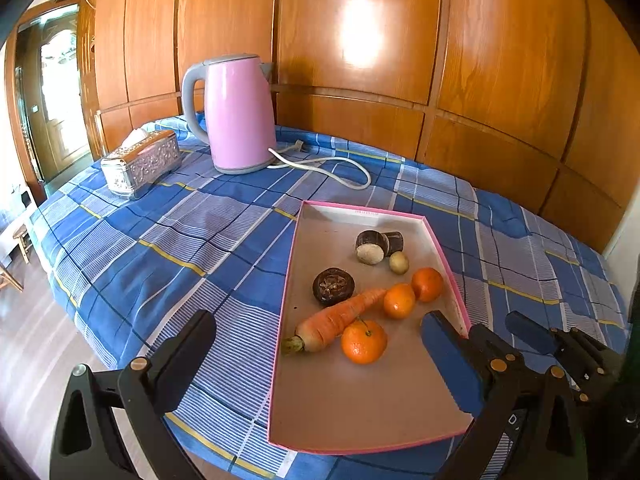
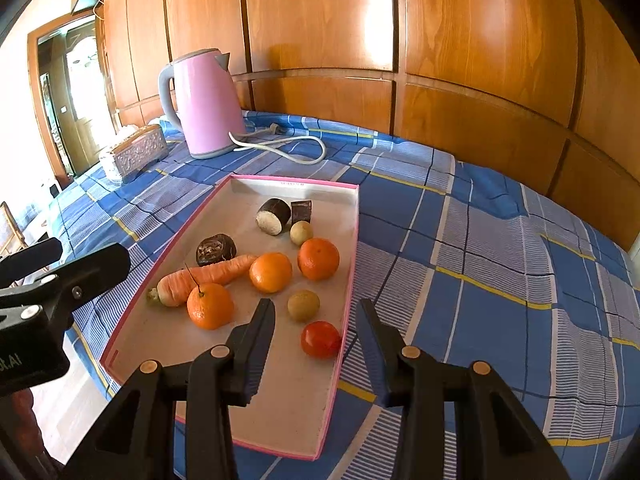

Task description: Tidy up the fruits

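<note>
Fruit sits loose in a shallow pink-edged tray (image 2: 352,240) lying on a blue checked tablecloth (image 2: 480,260), and the tray serves as the landmark for everything else. Its long axis runs away from the cameras toward the pink kettle (image 2: 208,104), which stands beyond its far end with a white cord (image 2: 280,146) trailing beside it; a silver tissue box (image 1: 140,162) rests farther to the left of the kettle. Inside the tray, a carrot (image 2: 200,278) lies slantwise, its leafy stub toward the tray's left rim and its thin tip pointing in toward the middle, next to a dark round fruit (image 2: 216,248). Three oranges (image 2: 271,272) gather around the carrot's tip and body, the nearest one carrying a stem. A small yellowish round fruit (image 2: 303,305) and a red tomato (image 2: 320,339) lie close to the tray's right rim, and near the far end are a dark cut cylinder with a pale face (image 2: 273,216), a dark chunk (image 2: 301,211) and another pale little fruit (image 2: 301,233). The right gripper (image 2: 316,334) hovers over the tray's near right corner, fingers spread wide around the tomato area, grasping nothing. The left gripper (image 1: 316,344) is likewise wide apart and empty, straddling the tray's left rim near the carrot.
</note>
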`<state>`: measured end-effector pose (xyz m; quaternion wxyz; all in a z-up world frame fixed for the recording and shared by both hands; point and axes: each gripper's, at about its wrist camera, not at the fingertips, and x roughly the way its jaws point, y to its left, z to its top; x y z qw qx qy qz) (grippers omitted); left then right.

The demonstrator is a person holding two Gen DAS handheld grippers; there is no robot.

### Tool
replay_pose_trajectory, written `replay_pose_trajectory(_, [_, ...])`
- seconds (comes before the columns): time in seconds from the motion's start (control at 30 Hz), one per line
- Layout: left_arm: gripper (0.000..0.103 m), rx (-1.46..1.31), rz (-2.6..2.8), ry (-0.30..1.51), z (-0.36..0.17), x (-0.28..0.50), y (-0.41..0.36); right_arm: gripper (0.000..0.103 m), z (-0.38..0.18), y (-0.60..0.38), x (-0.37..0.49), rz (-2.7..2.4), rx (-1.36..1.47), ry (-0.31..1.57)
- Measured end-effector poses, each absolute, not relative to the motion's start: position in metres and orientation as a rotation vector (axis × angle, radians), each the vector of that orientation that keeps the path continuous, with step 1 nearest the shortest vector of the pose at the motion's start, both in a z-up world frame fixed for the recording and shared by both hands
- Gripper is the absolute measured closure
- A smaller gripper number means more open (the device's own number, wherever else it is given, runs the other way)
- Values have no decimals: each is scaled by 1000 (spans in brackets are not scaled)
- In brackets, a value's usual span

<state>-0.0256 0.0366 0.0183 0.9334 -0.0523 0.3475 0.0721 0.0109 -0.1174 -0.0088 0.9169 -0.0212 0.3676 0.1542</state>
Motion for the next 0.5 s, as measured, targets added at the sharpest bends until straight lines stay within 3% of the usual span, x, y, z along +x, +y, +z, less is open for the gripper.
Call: replay_pose_trajectory(0.5, [0, -142, 169, 710, 16, -25, 44, 61, -12, -121, 13, 314, -34, 761])
